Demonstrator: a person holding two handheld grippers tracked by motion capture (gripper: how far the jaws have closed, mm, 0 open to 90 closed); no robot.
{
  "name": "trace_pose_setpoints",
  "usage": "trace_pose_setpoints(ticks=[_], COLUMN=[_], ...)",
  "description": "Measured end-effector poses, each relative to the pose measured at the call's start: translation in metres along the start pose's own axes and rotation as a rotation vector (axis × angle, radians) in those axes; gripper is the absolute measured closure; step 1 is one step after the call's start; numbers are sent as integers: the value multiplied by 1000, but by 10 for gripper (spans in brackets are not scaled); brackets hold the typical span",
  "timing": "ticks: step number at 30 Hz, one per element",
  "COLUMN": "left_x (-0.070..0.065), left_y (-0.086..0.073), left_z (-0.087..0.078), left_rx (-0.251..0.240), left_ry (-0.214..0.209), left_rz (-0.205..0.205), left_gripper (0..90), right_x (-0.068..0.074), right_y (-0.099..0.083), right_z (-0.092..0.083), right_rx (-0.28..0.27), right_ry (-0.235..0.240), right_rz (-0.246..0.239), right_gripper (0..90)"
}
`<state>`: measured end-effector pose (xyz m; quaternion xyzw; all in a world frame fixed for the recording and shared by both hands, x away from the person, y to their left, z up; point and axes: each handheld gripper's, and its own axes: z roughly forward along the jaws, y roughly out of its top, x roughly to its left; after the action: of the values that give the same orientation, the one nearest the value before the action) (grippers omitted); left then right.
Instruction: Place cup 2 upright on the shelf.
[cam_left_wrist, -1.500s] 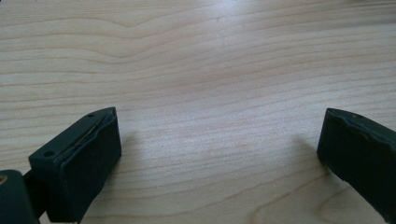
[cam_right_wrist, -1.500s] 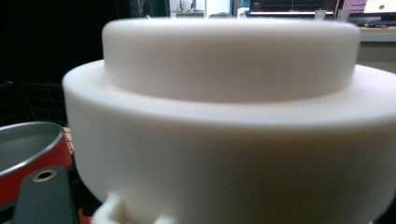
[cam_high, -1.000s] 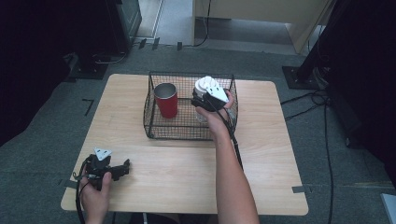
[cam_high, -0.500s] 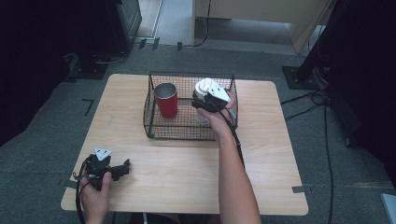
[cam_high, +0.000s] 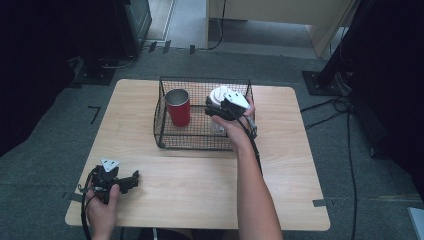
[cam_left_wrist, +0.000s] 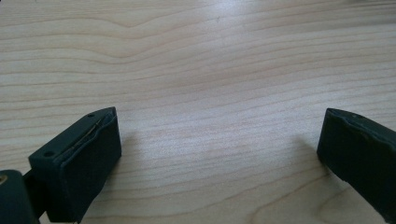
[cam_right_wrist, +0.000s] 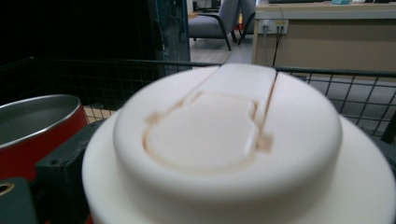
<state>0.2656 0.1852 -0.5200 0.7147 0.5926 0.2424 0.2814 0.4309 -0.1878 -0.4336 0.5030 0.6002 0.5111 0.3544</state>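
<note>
Grey carpet is surrounding the wooden table (cam_high: 280, 190), and a wire basket (cam_high: 165, 135) is standing near its far edge with a red cup (cam_high: 178, 107) upright in its left half. I am holding my right gripper (cam_high: 216, 109) over the basket's right half, where a white-lidded cup (cam_right_wrist: 224, 140) is sitting between the jaws; its clear body looks to be resting on the basket floor, though my hand is hiding most of it. The jaws have just been opening, with the lid between them, and I cannot tell from the pictures whether the pads are clear of it. To do the release well, I am thinking of letting the jaws spread fully, then lifting straight up, so neither jaw is catching the lid's rim or tipping the cup against the wire. My left gripper (cam_high: 120, 182) is resting on the table near its front left corner, jaws spread wide over bare wood, pinching nothing. Compared with a second ago, almost nothing has changed: both hands and both cups are lying where they were.
</note>
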Motion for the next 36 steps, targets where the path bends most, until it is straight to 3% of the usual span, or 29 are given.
trace_pose_setpoints(ticks=[8, 24, 36], left_x=[0, 0, 0], left_y=[0, 0, 0], left_z=[0, 0, 0], left_rx=[-1, -2, 1], left_ry=[0, 1, 1], left_rz=[-1, -3, 1], left_gripper=[4, 4, 4], right_x=[-2, 5, 5], right_y=[8, 22, 44], right_z=[-8, -17, -32], right_rx=[-33, -51, -99], right_ry=[-17, -23, -24], right_rz=[-17, -6, 2], right_gripper=[28, 58, 58])
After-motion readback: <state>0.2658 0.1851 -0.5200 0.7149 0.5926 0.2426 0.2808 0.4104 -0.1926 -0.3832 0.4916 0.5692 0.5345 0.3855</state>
